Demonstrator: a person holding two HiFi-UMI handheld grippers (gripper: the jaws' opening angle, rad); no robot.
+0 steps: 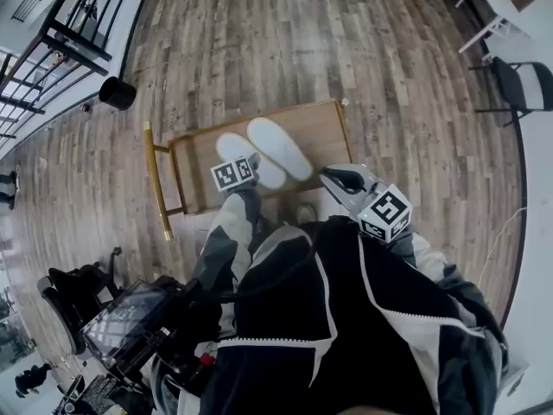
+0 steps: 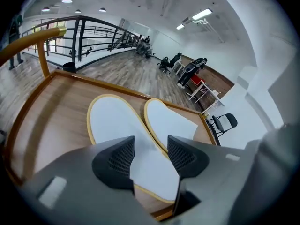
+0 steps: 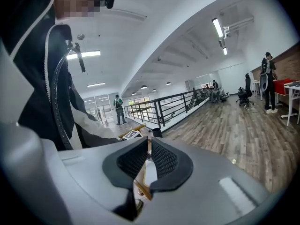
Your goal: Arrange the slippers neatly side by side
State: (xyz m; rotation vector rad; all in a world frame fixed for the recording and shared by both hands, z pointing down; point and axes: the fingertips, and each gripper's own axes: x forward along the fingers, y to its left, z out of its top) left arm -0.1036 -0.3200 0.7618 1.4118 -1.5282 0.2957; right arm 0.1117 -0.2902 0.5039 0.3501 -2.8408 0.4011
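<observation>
Surface (image 1: 321, 126): a wooden cart top with a raised rim and a yellow handle rail. It carries both slippers and stands on the plank floor.

Slippers: the pair lies toes away from the person, long edges just beside each other. The left slipper (image 2: 111, 120) has its heel nearer the front rim, and the right slipper (image 2: 169, 120) sits a little further back, so the heels are not quite level.

Left hand-held gripper (image 2: 151, 154): jaws wide apart, tilted down over the heel end of the left slipper. The sole shows between the pads, which do not press on it. The left forearm reaches forward over the cart's near edge.

Right hand-held gripper (image 3: 149, 156): jaws drawn nearly together with nothing in them. It is held almost level, off to the right and short of the cart, pointing across towards it.

Risk, judged: closing on the thin sole from above could pinch only the edge and let it slip.

Risk, judged: pushing that heel sideways would likely knock the right slipper out of line, since the two lie so close.

Risk, judged: pulling it back could drag the heel off the front rim.
</observation>
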